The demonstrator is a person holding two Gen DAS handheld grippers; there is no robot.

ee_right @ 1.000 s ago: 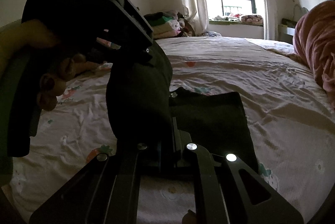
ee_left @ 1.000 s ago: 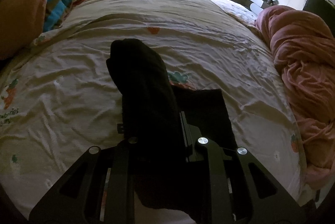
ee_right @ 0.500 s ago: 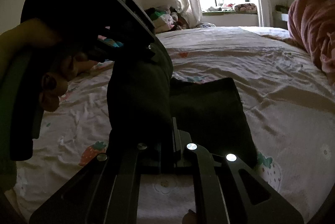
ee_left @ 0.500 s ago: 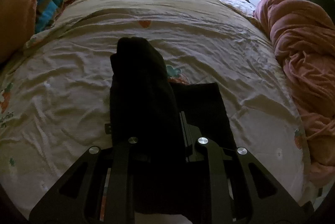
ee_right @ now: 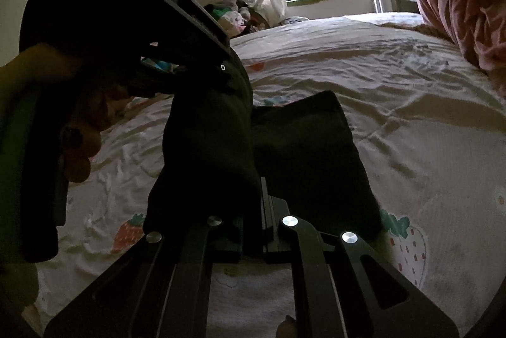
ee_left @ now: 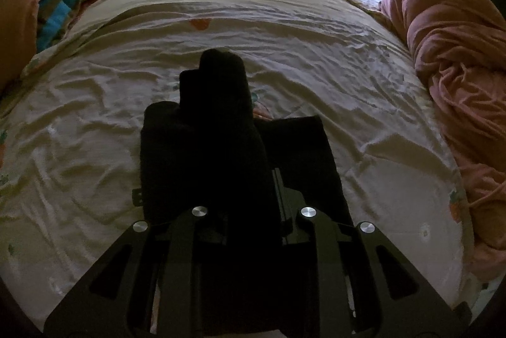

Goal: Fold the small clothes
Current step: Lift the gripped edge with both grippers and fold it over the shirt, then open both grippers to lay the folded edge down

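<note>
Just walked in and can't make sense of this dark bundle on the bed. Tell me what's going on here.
A person is folding a small black garment on the bed, with a handheld gripper in each hand. The left gripper has black cloth between its jaws, which are opening slightly. The right gripper is shut on the same cloth, with the left hand beside it. One part is lifted and bunched; the rest lies flat on the printed sheet. A pink blanket is heaped along the right side.
</note>
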